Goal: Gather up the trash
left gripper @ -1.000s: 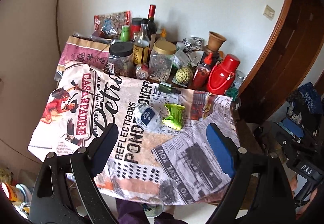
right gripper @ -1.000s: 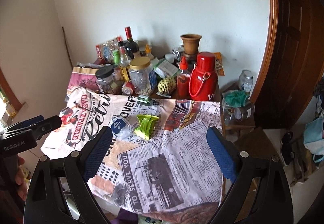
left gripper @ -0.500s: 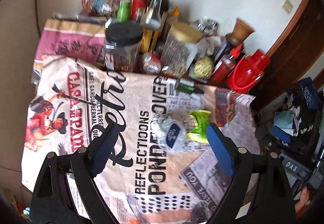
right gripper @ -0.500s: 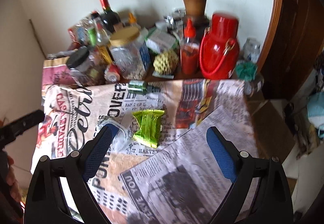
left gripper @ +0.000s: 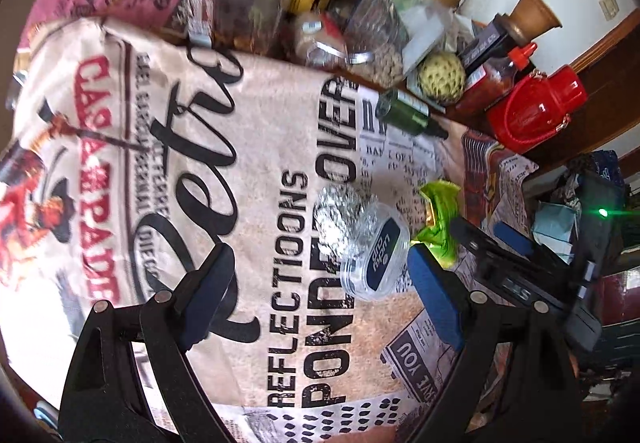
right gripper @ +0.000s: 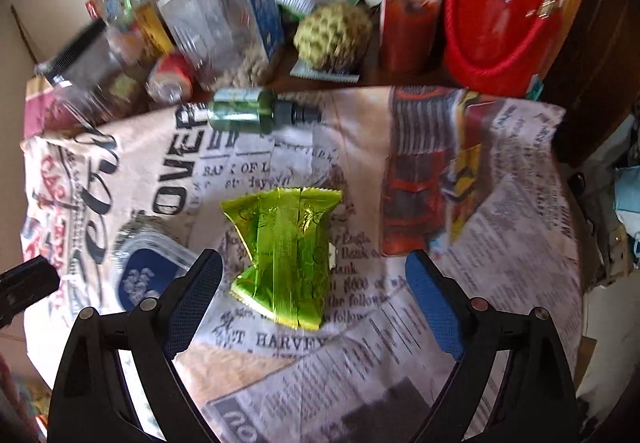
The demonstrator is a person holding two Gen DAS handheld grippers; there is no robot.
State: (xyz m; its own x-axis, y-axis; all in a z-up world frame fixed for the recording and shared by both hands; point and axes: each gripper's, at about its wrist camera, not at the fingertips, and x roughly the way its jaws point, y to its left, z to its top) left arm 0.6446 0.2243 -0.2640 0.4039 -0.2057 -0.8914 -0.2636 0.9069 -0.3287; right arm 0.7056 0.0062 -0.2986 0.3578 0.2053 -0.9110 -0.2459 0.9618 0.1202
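A crumpled green foil wrapper [right gripper: 286,259] lies on the newspaper-print cloth [right gripper: 500,243]. My right gripper [right gripper: 313,257] hovers over it with the wrapper between its blue pads; the jaws are closing and the pads stand clear of it. Left of the wrapper lies a clear plastic cup with a blue label [left gripper: 372,255] and crumpled silver foil [left gripper: 336,215]. My left gripper [left gripper: 318,253] hangs open above this cup, which sits near the right finger [left gripper: 432,295]. A small green bottle [right gripper: 256,111] lies on its side further back.
Jars, bottles, a red sauce bottle [right gripper: 408,23], a green bumpy fruit [right gripper: 332,35] and a red jug [right gripper: 500,15] crowd the back of the table. The cloth's right edge [right gripper: 568,223] drops to a cluttered floor. A wooden door frame [left gripper: 600,43] stands at right.
Both grippers have dropped toward the table and tilted downward. The wrapper and the cup now fill the views between the fingers. Nothing has been picked up.
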